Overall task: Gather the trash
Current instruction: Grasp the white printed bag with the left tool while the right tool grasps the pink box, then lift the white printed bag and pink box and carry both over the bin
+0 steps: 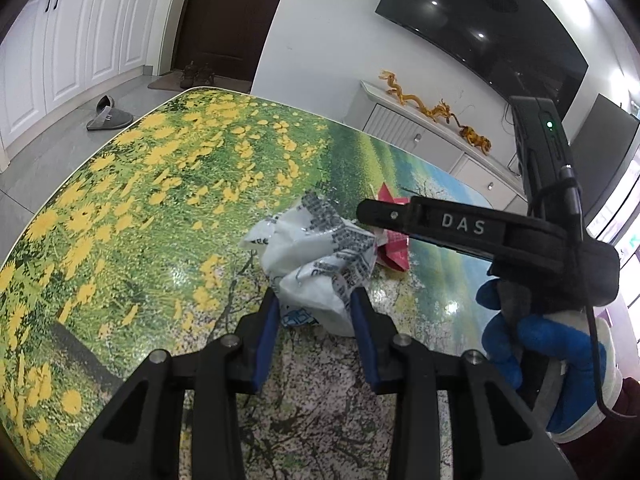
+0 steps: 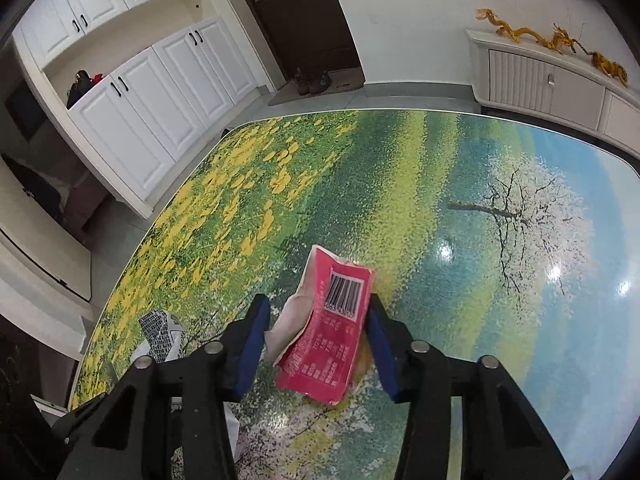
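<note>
Your worktop (image 2: 500, 168) is a glossy printed meadow with yellow flowers and a blossoming tree, ringed by white panelled cabinets (image 2: 160, 92), a dark door (image 2: 296, 12) and grey floor tiles. Your left gripper (image 1: 316, 300) has its fingers wide around a crumpled white printed wrapper (image 1: 316, 256). Your right gripper (image 2: 316, 312) has its fingers wide on either side of a creased red barcoded packet (image 2: 328, 340), just beside it.

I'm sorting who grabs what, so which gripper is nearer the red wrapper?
Right. The right gripper has the red wrapper between its open fingers; the left gripper straddles the white wrapper, with the red one beyond it.
</note>
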Demonstrator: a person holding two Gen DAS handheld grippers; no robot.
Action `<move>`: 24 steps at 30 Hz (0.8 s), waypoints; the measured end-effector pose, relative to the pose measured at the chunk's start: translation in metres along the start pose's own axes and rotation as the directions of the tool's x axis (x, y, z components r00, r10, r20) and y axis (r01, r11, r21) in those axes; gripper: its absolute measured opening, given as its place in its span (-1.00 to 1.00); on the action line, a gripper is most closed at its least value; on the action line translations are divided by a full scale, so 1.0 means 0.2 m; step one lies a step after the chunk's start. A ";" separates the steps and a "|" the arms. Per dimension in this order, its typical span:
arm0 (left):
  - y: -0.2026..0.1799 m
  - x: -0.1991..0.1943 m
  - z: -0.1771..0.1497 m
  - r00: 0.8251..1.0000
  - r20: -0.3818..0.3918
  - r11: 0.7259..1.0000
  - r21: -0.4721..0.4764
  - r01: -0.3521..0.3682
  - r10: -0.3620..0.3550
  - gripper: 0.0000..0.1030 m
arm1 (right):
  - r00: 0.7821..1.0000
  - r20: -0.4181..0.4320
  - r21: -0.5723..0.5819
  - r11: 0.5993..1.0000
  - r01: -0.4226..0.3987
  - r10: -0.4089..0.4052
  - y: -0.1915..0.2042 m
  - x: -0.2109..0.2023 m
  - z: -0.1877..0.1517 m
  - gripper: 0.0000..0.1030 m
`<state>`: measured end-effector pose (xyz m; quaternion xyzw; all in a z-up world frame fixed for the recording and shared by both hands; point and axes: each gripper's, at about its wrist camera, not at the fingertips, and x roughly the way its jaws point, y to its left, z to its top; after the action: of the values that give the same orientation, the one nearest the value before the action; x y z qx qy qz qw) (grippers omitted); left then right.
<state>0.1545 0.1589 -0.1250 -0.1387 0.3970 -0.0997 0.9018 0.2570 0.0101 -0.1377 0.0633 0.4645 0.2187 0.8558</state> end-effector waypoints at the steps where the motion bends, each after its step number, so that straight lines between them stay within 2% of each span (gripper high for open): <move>1: 0.00 -0.01 -0.01 1.000 0.001 1.000 0.004 0.000 0.000 -0.35 | 1.000 0.000 0.000 1.000 -0.004 0.004 0.00 -0.01 -0.01 -0.24; 11: -0.06 -0.16 -0.10 1.000 0.016 0.999 0.041 -0.012 0.011 -0.37 | 0.998 0.050 -0.015 0.999 -0.046 0.047 0.05 -0.20 -0.16 -0.28; 18: -0.16 -0.31 -0.11 0.998 0.062 0.997 0.078 -0.022 0.017 -0.37 | 0.988 0.149 0.034 0.998 -0.051 0.046 -0.07 -0.50 -0.22 -0.28; 24: -0.35 -0.41 -0.07 0.995 0.102 0.990 0.141 -0.005 -0.010 -0.37 | 0.967 0.256 0.058 0.998 -0.008 -0.007 -0.21 -0.82 -0.30 -0.28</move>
<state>0.0845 0.1147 -0.0556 -0.0800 0.3421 -0.1216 0.9283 0.1437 -0.1036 -0.0576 0.1161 0.3562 0.1954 0.9064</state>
